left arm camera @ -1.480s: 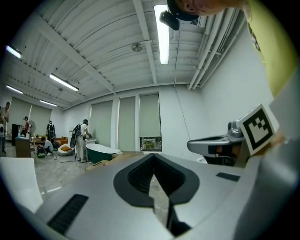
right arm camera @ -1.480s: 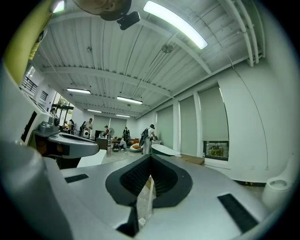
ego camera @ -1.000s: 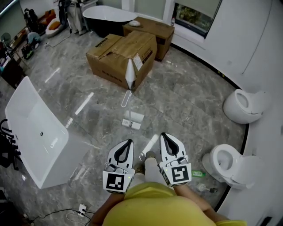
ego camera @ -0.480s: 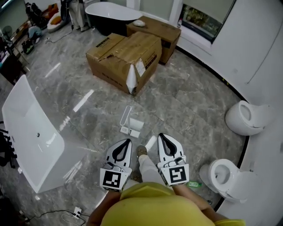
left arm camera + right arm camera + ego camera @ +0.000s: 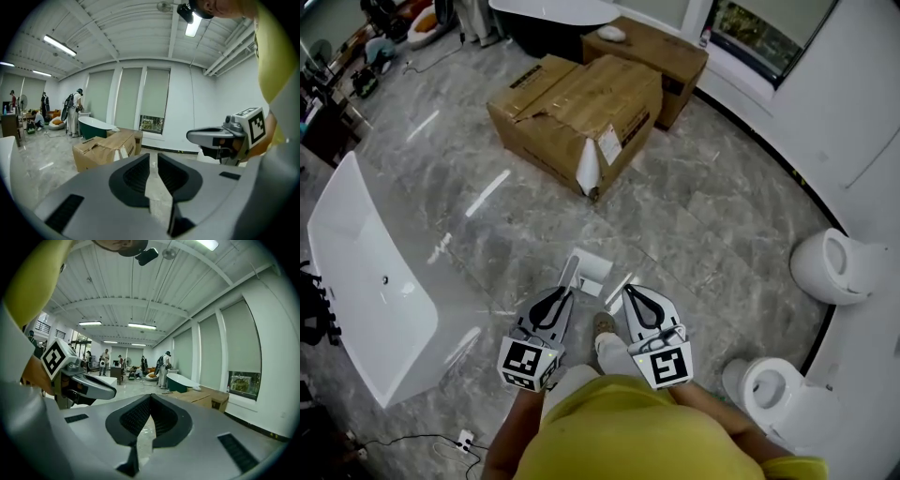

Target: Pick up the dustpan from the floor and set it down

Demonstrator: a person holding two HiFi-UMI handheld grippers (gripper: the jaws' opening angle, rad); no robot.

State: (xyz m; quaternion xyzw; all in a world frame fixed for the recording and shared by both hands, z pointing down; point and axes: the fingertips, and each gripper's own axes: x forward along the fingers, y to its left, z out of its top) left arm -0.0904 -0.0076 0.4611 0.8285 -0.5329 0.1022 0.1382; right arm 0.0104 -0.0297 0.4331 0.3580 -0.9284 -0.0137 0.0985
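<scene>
Since the dustpan [image 5: 593, 265] lies flat on the floor [image 5: 722, 216], a bit short of the torn cardboard box [image 5: 581, 103], we hold both grippers low & pointed fwd toward it. Our left gripper [image 5: 557, 293] sits just beside the long handle [image 5: 569, 277]. Its jaws are opening w/ only a thin gap, nothing btwn them, prob. getting ready to take that handle. Our right gripper [image 5: 628, 291] is closed tight & empty, so likely just riding along as backup. Dustpan untouched, pickup not yet begun.
</scene>
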